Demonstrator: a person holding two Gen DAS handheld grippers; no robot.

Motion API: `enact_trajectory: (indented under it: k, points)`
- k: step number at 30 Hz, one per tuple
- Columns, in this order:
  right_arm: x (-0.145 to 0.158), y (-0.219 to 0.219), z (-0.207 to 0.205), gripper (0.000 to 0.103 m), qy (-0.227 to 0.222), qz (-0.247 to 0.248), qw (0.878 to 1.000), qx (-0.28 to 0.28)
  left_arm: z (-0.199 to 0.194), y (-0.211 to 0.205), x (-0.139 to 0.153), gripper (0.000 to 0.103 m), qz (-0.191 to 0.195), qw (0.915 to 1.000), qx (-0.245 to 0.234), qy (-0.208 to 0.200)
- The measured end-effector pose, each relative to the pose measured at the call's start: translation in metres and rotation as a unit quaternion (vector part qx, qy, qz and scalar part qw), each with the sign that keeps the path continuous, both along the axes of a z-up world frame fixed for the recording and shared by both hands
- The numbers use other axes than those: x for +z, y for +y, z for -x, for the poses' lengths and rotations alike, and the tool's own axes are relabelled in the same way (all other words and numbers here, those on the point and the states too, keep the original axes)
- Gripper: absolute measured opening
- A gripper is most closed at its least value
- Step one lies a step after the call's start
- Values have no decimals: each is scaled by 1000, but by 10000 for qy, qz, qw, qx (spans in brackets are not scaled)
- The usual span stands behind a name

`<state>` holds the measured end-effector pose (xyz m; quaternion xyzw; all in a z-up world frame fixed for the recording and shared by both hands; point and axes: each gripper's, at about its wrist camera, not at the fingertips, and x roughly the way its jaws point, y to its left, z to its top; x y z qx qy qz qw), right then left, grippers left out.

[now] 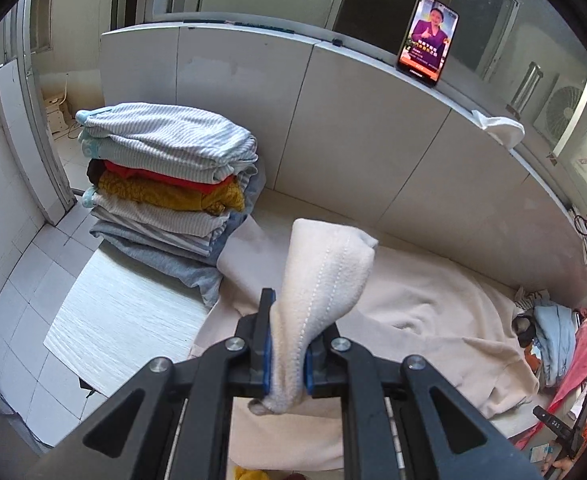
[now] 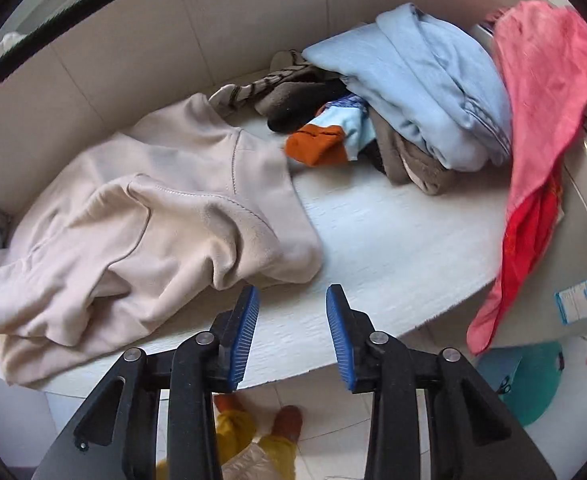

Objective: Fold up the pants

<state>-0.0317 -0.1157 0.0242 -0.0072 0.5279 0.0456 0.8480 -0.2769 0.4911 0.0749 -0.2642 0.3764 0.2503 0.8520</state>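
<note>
Cream fleece pants (image 1: 425, 316) lie spread across the white table (image 1: 125, 316). My left gripper (image 1: 287, 344) is shut on a bunched stitched edge of the pants (image 1: 325, 276) and holds it lifted above the table. In the right wrist view the same pants (image 2: 153, 224) lie crumpled on the left of the table (image 2: 393, 248). My right gripper (image 2: 292, 300) is open and empty, just above the table's front edge, close to the pants' nearest rounded fold.
A stack of folded clothes (image 1: 165, 184) stands at the table's back left. A pile of unfolded clothes (image 2: 409, 88) and a pink-red cloth (image 2: 541, 132) lie at the right. A partition wall (image 1: 373, 136) with a lit phone (image 1: 427, 40) bounds the back.
</note>
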Motion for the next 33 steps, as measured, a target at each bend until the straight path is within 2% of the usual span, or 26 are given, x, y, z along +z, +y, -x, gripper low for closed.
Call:
enact_trajectory:
  k: [2,5,7,8,13,15,17,19,23,24,25,26,28,29,30,32,33]
  points:
    - [16,15,1,38,-171,-69,9993,318,-4,5,-3,11,5,10000,-20,-32]
    - [31,60,-10,47,-203,-381,9920,1183,-13,7,2,11,-26,9999,-118,-106]
    - [26,98,-22,56,-2,-558,9801,1907,-21,7,10,11,-100,9995,-235,-196]
    - [20,119,-29,57,118,-557,9709,2326,-24,6,14,12,-142,9992,-289,-255]
    - [-8,197,-62,57,435,369,9348,3506,-37,3,32,12,-342,9970,-572,-383]
    - [-12,216,-73,57,425,651,9239,3748,-40,6,33,12,-375,9965,-647,-373]
    - [-17,233,-80,57,514,916,9069,4081,-42,12,31,12,-305,9966,-671,-374]
    - [-26,246,-84,57,714,1084,8902,4367,-44,19,27,12,-228,9967,-681,-373]
    - [-53,263,-89,57,1216,1348,8678,4626,-48,27,18,12,-189,9969,-719,-262]
    - [-59,264,-87,49,1311,1343,8637,4678,-49,29,15,12,-185,9972,-692,-214]
    - [-63,266,-86,23,1389,1293,8593,4750,-49,31,13,12,-163,9974,-671,-197]
    - [-65,267,-84,12,1429,1285,8560,4799,-51,32,11,12,-130,9977,-642,-188]
    - [-64,265,-84,4,1371,1368,8557,4799,-54,33,8,12,-103,9981,-583,-177]
    - [-56,261,-87,4,1186,1317,8625,4740,-57,33,8,12,-106,9982,-550,-206]
    - [-46,255,-92,4,1016,1191,8728,4622,-59,32,11,12,-96,9981,-537,-274]
    - [-14,235,-107,4,599,772,9035,4173,-64,31,21,12,-135,9972,-515,-516]
    - [1,225,-111,4,356,639,9139,3993,-65,30,28,12,-205,9964,-499,-658]
